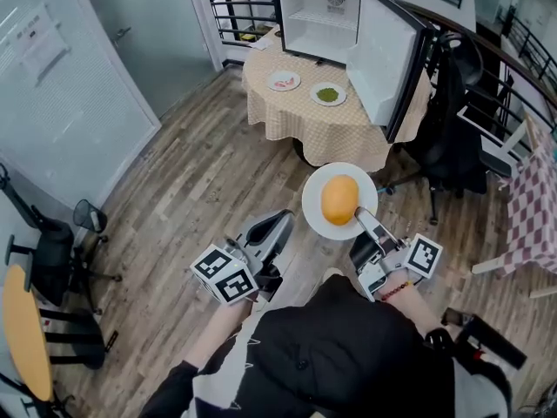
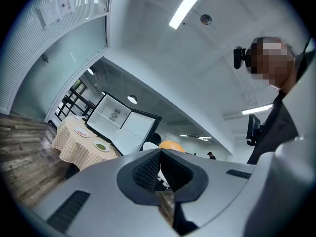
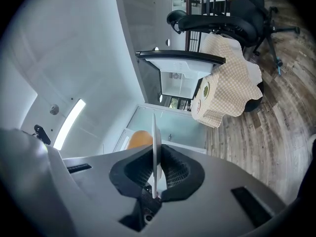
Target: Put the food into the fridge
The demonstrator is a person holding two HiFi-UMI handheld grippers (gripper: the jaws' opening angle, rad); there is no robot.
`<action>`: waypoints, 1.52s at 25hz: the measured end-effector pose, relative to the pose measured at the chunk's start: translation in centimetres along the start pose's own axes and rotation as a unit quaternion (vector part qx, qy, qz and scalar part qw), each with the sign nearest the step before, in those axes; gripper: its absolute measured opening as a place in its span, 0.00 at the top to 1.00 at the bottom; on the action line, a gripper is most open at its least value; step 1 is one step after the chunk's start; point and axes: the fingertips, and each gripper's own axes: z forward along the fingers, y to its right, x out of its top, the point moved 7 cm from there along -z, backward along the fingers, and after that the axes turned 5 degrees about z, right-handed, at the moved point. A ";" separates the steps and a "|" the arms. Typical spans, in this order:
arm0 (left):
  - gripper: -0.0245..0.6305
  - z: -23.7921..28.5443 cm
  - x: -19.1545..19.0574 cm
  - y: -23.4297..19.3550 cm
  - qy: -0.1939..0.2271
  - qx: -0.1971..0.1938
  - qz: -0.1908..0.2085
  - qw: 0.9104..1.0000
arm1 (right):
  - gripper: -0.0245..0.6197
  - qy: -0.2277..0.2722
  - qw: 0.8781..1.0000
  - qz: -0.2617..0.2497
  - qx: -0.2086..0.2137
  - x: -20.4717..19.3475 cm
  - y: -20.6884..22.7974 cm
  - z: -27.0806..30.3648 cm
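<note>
A white plate (image 1: 318,200) with an orange bun (image 1: 339,199) on it hangs over the wooden floor, and my right gripper (image 1: 361,216) is shut on its near rim. In the right gripper view the plate (image 3: 154,137) stands edge-on between the pads, with the bun (image 3: 139,139) at its left. My left gripper (image 1: 283,219) is beside it on the left, shut with nothing in it; its pads (image 2: 148,169) meet. Ahead, the small fridge (image 1: 326,16) stands open on a round table with a checked cloth (image 1: 305,120), its door (image 1: 387,59) swung to the right.
Two plates lie on the table before the fridge, one with red and white food (image 1: 284,80), one with green food (image 1: 328,95). A black office chair (image 1: 452,129) stands right of the table. Another checked table (image 1: 531,207) is at far right, a dark chair (image 1: 52,251) at left.
</note>
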 end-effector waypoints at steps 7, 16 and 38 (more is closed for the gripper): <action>0.94 1.1 0.7 -2.8 0.007 0.012 0.003 1.000 | 0.91 0.001 1.000 0.004 -0.015 1.6 1.6 3.0; 0.94 5.1 3.5 -10.0 0.016 0.012 0.017 1.000 | 0.91 -0.007 1.000 0.010 -0.015 6.1 4.1 11.5; 0.94 16.8 9.2 -28.1 0.003 -0.004 0.025 1.000 | 0.91 0.004 1.000 0.010 -0.006 17.9 8.4 31.5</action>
